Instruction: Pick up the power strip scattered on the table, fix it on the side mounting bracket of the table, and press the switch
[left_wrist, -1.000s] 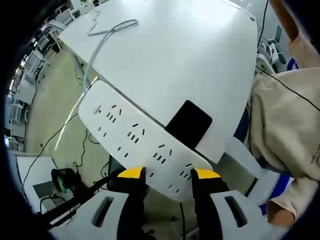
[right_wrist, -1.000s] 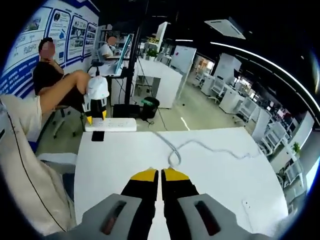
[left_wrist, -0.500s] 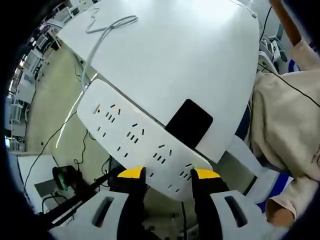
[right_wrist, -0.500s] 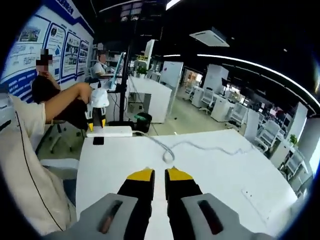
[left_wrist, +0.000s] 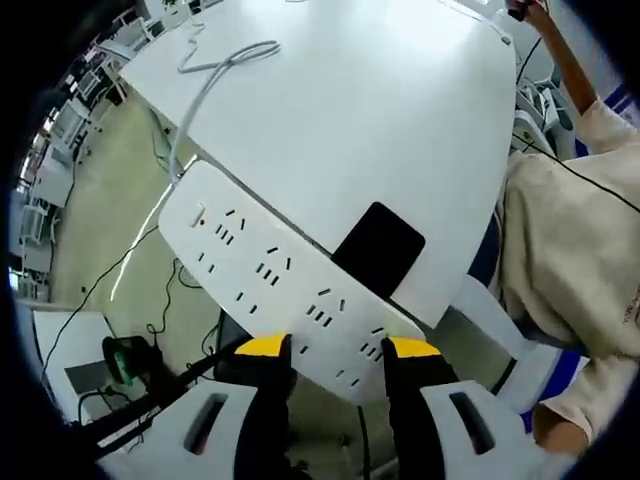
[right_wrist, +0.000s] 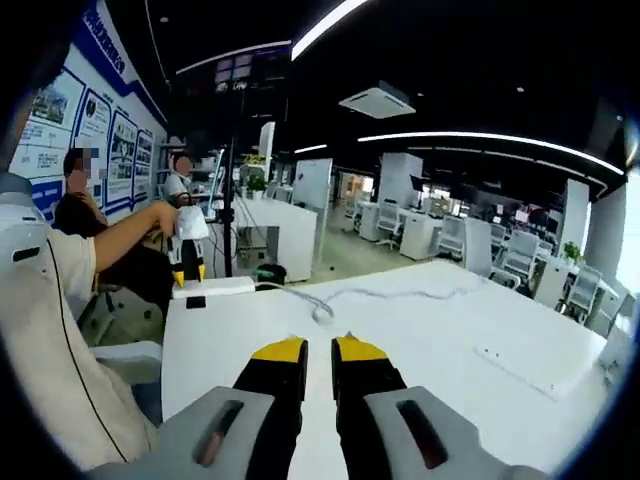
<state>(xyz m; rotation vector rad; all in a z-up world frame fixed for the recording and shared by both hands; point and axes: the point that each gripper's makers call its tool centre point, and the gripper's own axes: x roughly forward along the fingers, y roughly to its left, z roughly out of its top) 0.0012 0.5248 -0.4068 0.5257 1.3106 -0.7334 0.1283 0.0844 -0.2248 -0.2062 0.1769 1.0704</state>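
Observation:
The white power strip (left_wrist: 270, 265) lies along the near edge of the white table (left_wrist: 380, 110), sockets facing me. Its near end sits between the jaws of my left gripper (left_wrist: 337, 347), which is shut on it. A flat black bracket piece (left_wrist: 378, 248) rests on the table edge right behind the strip. In the right gripper view the strip (right_wrist: 215, 287) is at the table's far left corner, with the left gripper (right_wrist: 190, 273) standing on it and the black piece (right_wrist: 196, 301) beside it. My right gripper (right_wrist: 320, 350) hovers over the table, jaws almost together, holding nothing.
A white cable (left_wrist: 215, 65) runs from the strip across the table (right_wrist: 420, 340) in loops. A beige sleeve (left_wrist: 570, 250) fills the right side. A black stand (left_wrist: 125, 360) and cords lie on the floor below. A small flat white piece (right_wrist: 520, 357) rests at right.
The right gripper view has tilted upward, showing more ceiling, and its jaws have parted by a sliver. The left gripper and the strip have barely shifted.

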